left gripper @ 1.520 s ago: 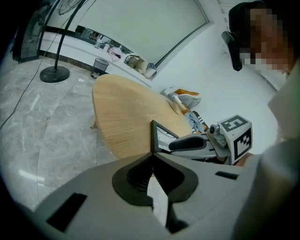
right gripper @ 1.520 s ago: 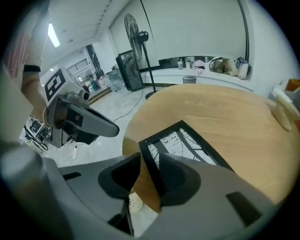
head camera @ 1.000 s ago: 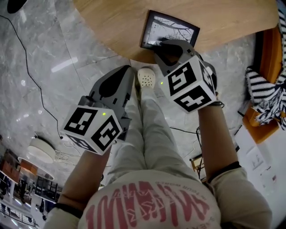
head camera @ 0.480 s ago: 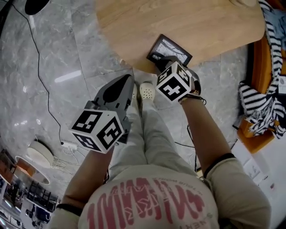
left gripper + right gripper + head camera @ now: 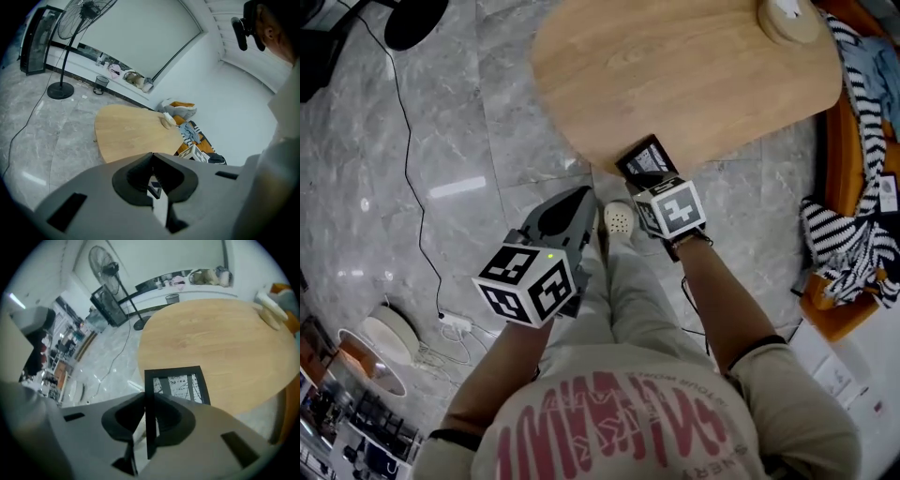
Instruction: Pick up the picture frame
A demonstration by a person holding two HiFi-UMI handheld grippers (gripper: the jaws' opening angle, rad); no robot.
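Observation:
The picture frame (image 5: 645, 157) is black with a pale sketch-like print. It sits at the near edge of the round wooden table (image 5: 675, 75). My right gripper (image 5: 651, 182) points steeply down and is shut on the frame's near rim. In the right gripper view that rim (image 5: 180, 383) runs down between the pads of my right gripper (image 5: 149, 401). Whether the frame's far end rests on the table I cannot tell. My left gripper (image 5: 581, 193) hangs over the floor to the left, shut and holding nothing. In its own view the tips of my left gripper (image 5: 152, 157) meet.
A small pale object (image 5: 787, 14) lies at the table's far right. Striped clothes on an orange seat (image 5: 848, 234) are at the right. A fan base (image 5: 417, 19) and a cable (image 5: 412, 169) are on the marble floor at the left. A white shoe (image 5: 619, 220) is below the frame.
My right gripper has rolled and closed on the frame's near rim, and the frame now sits turned at the table's edge. My left gripper has risen.

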